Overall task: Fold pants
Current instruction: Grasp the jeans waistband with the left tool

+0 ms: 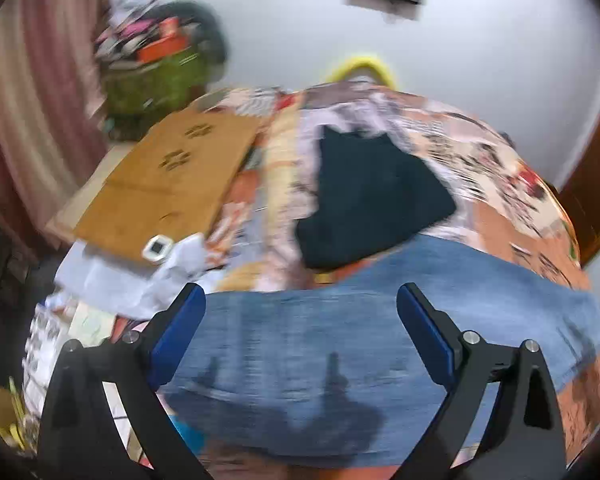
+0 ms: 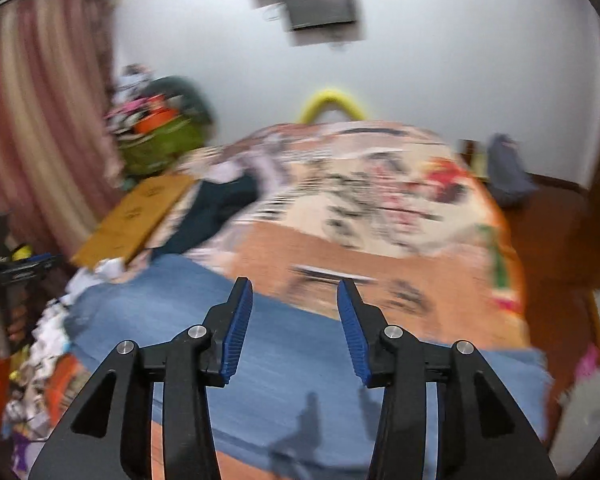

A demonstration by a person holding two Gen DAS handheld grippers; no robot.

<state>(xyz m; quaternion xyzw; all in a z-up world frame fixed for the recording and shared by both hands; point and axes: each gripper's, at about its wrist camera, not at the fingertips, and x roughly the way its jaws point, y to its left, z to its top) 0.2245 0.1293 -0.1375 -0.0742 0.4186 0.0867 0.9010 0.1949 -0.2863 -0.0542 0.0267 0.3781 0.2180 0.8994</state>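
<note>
Blue denim pants point(image 1: 300, 360) lie flat across the near part of a bed with a patterned orange and cream cover point(image 1: 500, 216). In the right wrist view the pants point(image 2: 292, 368) stretch from left to right under the fingers. My left gripper point(image 1: 300, 300) is open and empty, above the denim. My right gripper point(image 2: 294, 292) is open and empty, above the denim's far edge. The left gripper also shows at the left edge of the right wrist view point(image 2: 16, 272). Both views are blurred.
A folded dark garment point(image 1: 364, 196) lies on the bed beyond the pants. A brown cardboard sheet point(image 1: 172, 184) lies at the bed's left side, with a small white device point(image 1: 158, 247) and white papers. A green basket of clutter point(image 1: 156, 76) stands at the back left by a curtain.
</note>
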